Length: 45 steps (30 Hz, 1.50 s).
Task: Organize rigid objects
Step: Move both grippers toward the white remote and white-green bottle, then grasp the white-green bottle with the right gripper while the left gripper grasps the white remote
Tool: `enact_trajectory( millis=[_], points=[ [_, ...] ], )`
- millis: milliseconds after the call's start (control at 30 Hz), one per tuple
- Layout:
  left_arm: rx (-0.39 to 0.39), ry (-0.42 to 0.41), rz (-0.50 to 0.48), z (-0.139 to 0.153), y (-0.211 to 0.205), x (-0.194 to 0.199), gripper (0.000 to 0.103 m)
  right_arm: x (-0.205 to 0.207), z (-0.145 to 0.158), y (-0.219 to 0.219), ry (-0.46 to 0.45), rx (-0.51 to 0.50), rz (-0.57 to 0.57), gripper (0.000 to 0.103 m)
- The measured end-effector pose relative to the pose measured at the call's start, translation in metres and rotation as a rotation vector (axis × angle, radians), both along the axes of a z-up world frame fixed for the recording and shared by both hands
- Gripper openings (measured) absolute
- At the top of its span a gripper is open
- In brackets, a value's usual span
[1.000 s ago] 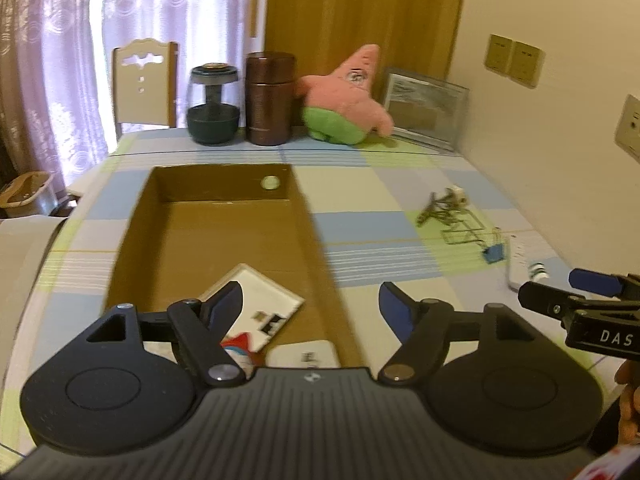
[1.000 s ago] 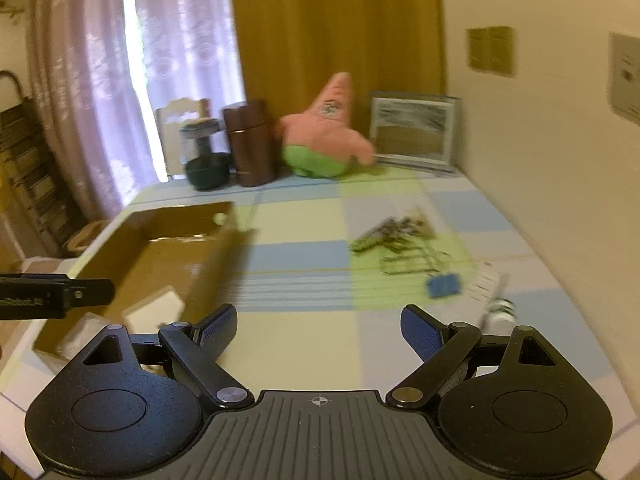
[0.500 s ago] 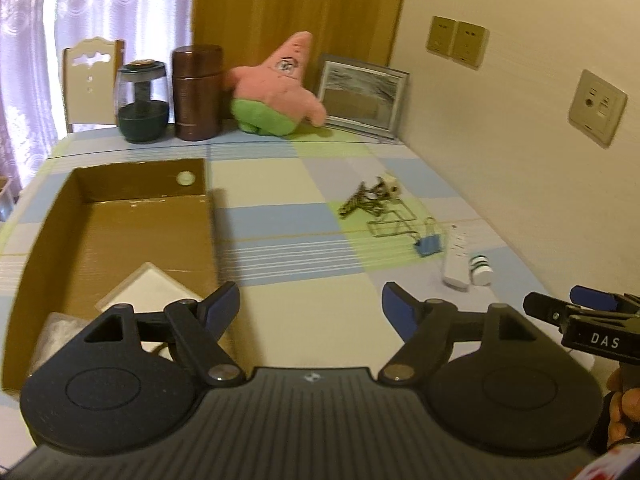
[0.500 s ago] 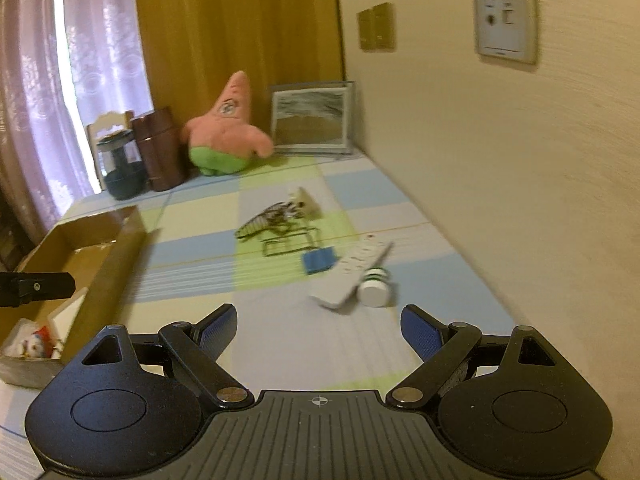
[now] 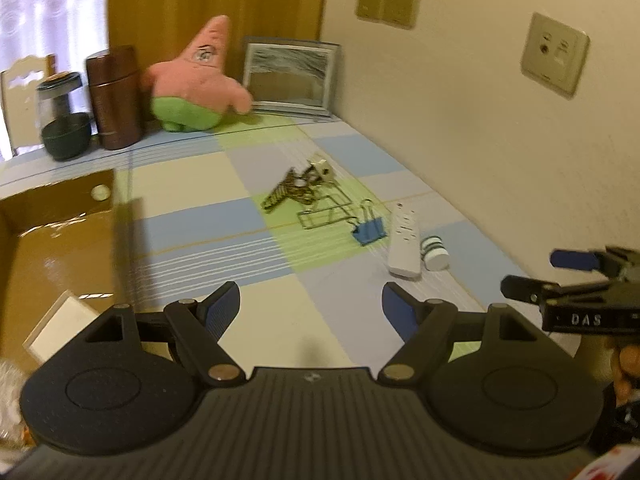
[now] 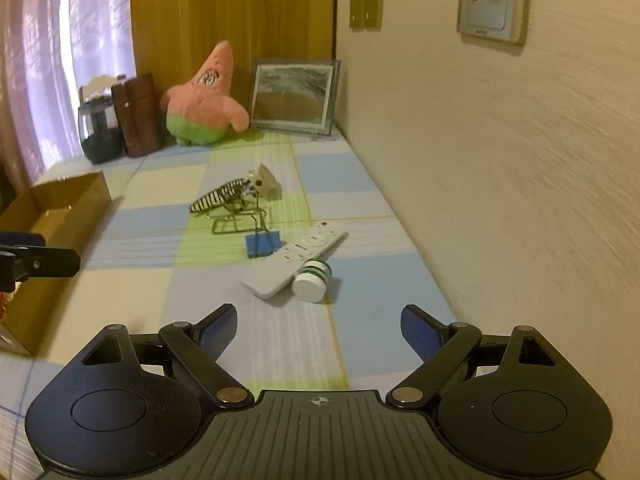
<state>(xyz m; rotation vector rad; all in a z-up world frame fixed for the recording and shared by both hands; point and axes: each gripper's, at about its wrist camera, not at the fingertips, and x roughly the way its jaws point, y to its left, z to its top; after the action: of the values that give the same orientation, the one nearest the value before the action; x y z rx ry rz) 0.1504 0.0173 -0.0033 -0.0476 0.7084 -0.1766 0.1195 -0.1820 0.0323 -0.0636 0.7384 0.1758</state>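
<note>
Two claws spread wide, left claw, right claw, both empty, cardboard box cropped, contents blurred.

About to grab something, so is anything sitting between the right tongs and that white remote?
Nothing visible does. Bare tablecloth lies between the open right tongs and the white remote. The small white bottle lies against the remote's right side.

Daylight enters through the curtained window at the far left, overexposing it, while the rest of the room stays dim with a warm yellow cast. Motion blur smears the cardboard box in the left wrist view and streaks the wall in the right wrist view. Fisheye distortion bends straight lines near the frame edges, and the corners vignette to black.
</note>
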Motion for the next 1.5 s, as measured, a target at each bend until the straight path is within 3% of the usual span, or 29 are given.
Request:
enact_trajectory(
  millis=[267, 433, 700, 1000, 1200, 1267, 1400, 1500],
  points=[
    [0.013, -0.012, -0.132, -0.010, -0.025, 0.026, 0.075, 0.041, -0.012, -0.007, 0.018, -0.093, 0.164, 0.086],
    [0.038, -0.013, -0.198, -0.020, -0.037, 0.043, 0.074, 0.065, -0.025, -0.005, 0.016, -0.191, 0.363, 0.086],
    [0.084, 0.012, -0.284, -0.042, -0.056, 0.068, 0.074, 0.098, -0.057, 0.001, 0.076, -0.301, 0.579, 0.064],
    [0.079, 0.044, -0.298, -0.062, -0.061, 0.084, 0.074, 0.128, -0.081, 0.006, 0.130, -0.303, 0.665, 0.051],
    [0.080, 0.054, -0.303, -0.068, -0.063, 0.090, 0.074, 0.138, -0.081, 0.007, 0.148, -0.284, 0.716, 0.043],
    [0.075, 0.058, -0.299, -0.070, -0.063, 0.092, 0.074, 0.139, -0.080, 0.008, 0.170, -0.277, 0.724, 0.035],
    [0.073, 0.059, -0.296, -0.072, -0.064, 0.095, 0.074, 0.138, -0.076, 0.007, 0.195, -0.252, 0.686, 0.030],
    [0.078, 0.048, -0.300, -0.072, -0.069, 0.099, 0.074, 0.138, -0.068, 0.000, 0.203, -0.179, 0.543, 0.029]
  ],
)
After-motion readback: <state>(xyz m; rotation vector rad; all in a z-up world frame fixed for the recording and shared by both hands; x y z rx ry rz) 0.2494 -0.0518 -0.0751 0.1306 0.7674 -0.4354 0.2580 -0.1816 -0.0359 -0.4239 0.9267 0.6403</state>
